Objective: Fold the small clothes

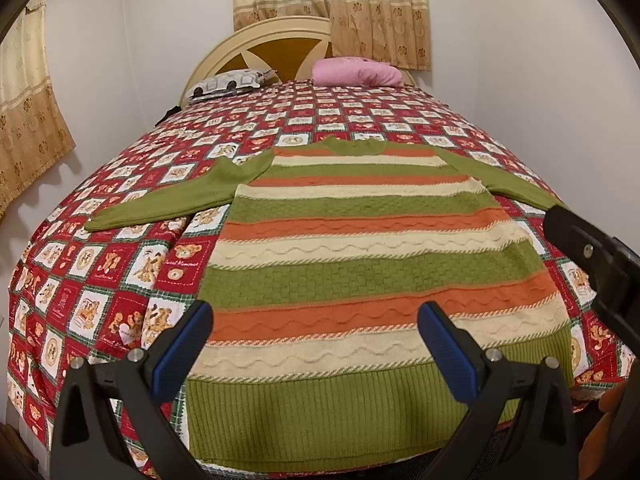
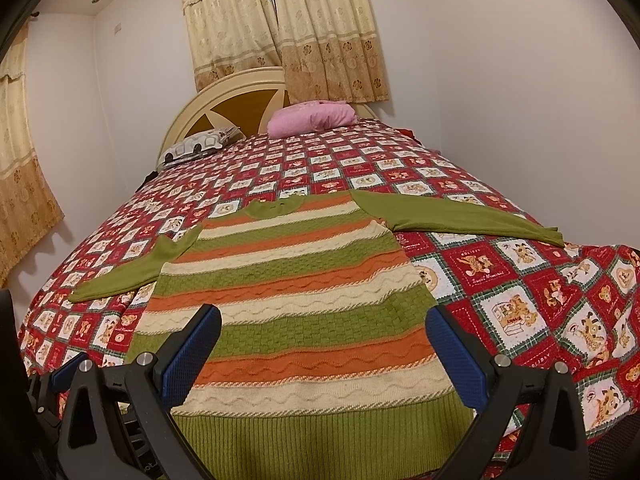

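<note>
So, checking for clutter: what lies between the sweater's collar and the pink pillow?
Only bare patterned bedspread between the sweater collar and the pink pillow, seen in both wrist views.

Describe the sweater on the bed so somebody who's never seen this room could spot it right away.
Start at the bed with its red teddy-bear quilt. The sweater lies flat at the near end, sleeves spread. Its green, orange and cream stripes set it apart; the pink pillow lies by the headboard.

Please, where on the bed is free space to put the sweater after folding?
The bedspread is bare right of the sweater, below its right sleeve. Another wide bare band lies between the collar and the pink pillow. The near edge is crowded: both open grippers hover over the hem.
</note>
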